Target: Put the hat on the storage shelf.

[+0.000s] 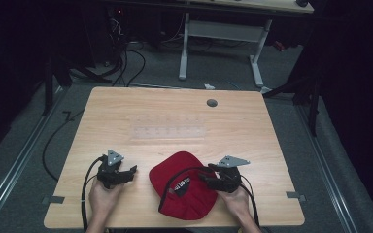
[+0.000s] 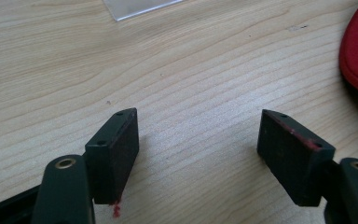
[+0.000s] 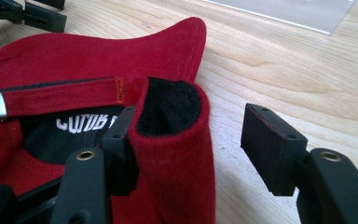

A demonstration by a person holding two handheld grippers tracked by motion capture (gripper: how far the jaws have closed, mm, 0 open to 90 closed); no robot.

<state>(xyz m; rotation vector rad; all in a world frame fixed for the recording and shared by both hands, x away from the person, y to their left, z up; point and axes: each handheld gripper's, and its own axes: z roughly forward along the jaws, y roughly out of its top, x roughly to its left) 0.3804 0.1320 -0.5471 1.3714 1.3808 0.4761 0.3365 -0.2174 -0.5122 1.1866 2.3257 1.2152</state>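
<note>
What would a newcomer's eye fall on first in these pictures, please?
The red cap at the table's near edge stands out first. The right gripper is at the cap's edge with its fingers apart, folded fabric between them. The left gripper, also open, sits over bare wood beside the cap.

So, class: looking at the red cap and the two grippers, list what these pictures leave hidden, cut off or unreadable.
- Red fabric baseball cap: its white inner lettering is cut short by the folded edge in the right gripper view.
- Clear plastic sheet: faint in the high view; any markings are too small to read.
- Right gripper: open around the cap's edge; how far the inner jaw reaches is hidden by fabric.
</note>
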